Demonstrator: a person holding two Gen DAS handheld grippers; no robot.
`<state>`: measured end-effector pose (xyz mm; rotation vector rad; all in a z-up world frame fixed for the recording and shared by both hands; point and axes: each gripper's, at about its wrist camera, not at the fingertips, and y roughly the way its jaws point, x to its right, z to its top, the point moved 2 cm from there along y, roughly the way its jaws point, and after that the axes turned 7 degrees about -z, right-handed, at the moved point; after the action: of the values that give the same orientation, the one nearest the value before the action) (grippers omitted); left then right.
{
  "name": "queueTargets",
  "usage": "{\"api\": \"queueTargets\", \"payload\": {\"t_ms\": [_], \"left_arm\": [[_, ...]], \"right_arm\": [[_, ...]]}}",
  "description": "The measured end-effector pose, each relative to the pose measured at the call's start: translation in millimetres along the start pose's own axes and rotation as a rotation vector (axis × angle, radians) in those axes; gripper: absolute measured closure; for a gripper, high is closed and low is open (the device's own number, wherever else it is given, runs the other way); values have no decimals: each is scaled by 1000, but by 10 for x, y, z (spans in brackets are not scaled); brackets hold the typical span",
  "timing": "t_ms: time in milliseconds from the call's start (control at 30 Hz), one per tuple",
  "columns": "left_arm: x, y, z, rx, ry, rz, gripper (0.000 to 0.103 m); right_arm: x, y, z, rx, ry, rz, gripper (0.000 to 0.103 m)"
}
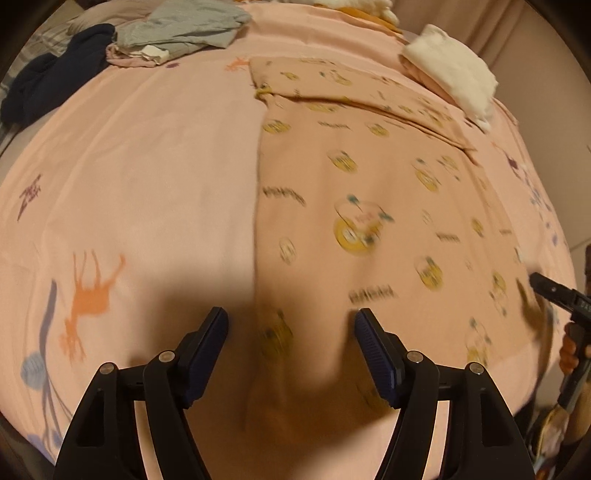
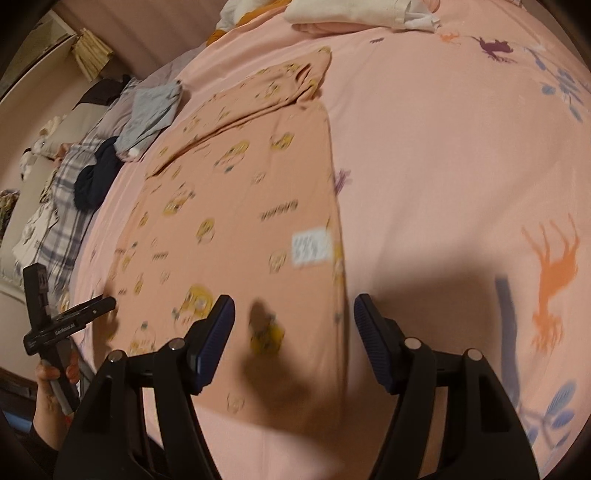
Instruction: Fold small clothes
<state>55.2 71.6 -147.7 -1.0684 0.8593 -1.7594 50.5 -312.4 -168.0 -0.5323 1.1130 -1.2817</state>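
A peach garment (image 1: 369,177) with yellow round prints lies flat on the pink bed sheet (image 1: 147,166), its far part folded over. It also shows in the right wrist view (image 2: 240,192), with a white label near its right edge. My left gripper (image 1: 291,325) is open and empty, just above the garment's near left edge. My right gripper (image 2: 294,314) is open and empty above the garment's near right corner. The right gripper's tip (image 1: 554,291) shows at the right edge of the left wrist view. The left gripper (image 2: 74,317) shows at the left of the right wrist view.
A grey garment (image 1: 184,29) and a dark navy one (image 1: 48,85) lie at the far left. A white folded stack (image 1: 454,70) sits at the far right of the bed. The sheet carries orange and blue animal prints (image 1: 92,295). A checked blanket (image 2: 66,192) lies left.
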Motion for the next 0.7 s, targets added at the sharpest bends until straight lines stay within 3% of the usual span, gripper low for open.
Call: {"api": "queueTargets", "payload": {"t_ms": [267, 567, 700], "left_arm": [[148, -58, -223, -24, 36, -69, 33], [-59, -150, -192, -3, -101, -230, 33], [-95, -118, -145, -5, -146, -268, 33]], "right_arm": [[-25, -92, -255, -34, 14, 77, 36], [13, -99, -321, -47, 67, 148, 36], [-35, -41, -266, -47, 54, 160, 37]]}}
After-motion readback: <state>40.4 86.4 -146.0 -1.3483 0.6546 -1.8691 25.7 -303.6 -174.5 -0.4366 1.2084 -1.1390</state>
